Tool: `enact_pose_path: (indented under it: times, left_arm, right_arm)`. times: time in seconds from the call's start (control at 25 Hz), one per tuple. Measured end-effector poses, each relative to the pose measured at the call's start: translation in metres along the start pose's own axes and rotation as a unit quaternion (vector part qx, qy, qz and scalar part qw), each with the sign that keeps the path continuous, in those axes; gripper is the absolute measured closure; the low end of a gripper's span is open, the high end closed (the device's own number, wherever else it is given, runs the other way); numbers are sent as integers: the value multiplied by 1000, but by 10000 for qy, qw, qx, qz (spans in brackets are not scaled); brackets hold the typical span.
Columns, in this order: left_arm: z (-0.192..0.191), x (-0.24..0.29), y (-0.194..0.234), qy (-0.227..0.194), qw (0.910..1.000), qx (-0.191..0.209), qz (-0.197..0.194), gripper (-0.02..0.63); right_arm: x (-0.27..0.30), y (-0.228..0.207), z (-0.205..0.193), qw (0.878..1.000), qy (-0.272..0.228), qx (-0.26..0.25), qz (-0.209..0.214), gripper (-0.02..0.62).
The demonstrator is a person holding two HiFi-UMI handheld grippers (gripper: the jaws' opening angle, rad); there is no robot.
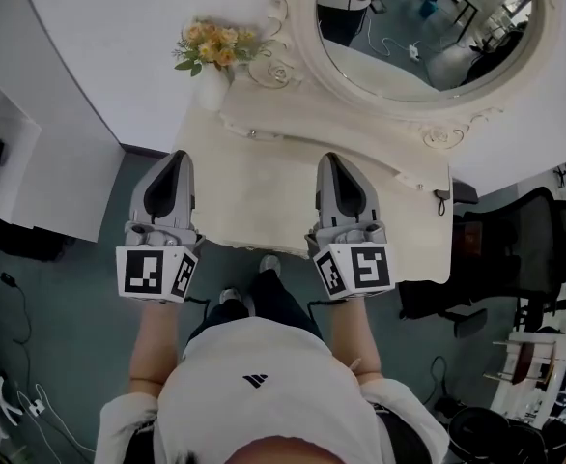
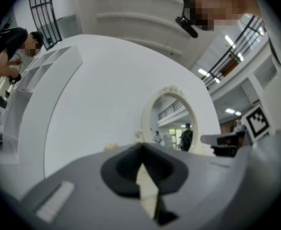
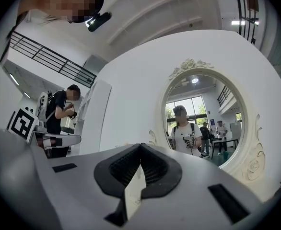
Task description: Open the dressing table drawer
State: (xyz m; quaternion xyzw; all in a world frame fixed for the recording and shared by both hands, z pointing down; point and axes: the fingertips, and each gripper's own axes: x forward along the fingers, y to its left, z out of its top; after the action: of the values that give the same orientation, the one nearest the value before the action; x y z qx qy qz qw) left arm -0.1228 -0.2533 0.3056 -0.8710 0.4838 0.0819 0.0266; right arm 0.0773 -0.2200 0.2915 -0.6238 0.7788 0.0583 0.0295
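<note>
The cream dressing table [image 1: 264,206] stands against the white wall under an oval mirror [image 1: 428,27]. A small knob [image 1: 254,134] shows on its raised back tier; the front below the top is hidden. My left gripper [image 1: 179,155] hovers over the table's front left part, jaws shut and empty. My right gripper [image 1: 329,158] hovers level with it over the middle, also shut with nothing held. In the left gripper view the left gripper [image 2: 141,147] points at the wall and mirror [image 2: 171,119]. In the right gripper view the right gripper [image 3: 140,146] faces the mirror [image 3: 203,114].
A vase of yellow flowers [image 1: 212,51] stands at the table's back left corner. A black office chair [image 1: 524,240] sits to the right and a white shelving unit [image 1: 3,153] to the left. Cables [image 1: 13,404] lie on the floor. A person [image 2: 11,51] stands by the shelves.
</note>
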Motion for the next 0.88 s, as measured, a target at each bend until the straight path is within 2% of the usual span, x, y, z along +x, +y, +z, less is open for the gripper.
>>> enact_pose_path:
  times: [0.28, 0.48, 0.68, 0.88]
  left_arm:
    - [-14, 40, -7, 103, 9999, 65, 106, 597]
    - [-42, 68, -11, 364, 9992, 27, 162, 597]
    - [-92, 94, -20, 914, 9958, 4, 65, 597]
    - [-154, 115, -31, 1602, 9870, -60, -94, 595]
  right_arm:
    - [32, -29, -7, 9998, 6, 51, 215, 594]
    - [53, -46, -16, 9992, 73, 98, 377, 594]
    - [70, -60, -32, 9982, 222, 185, 526, 594]
    - [83, -71, -48, 9968, 400, 244, 640, 594]
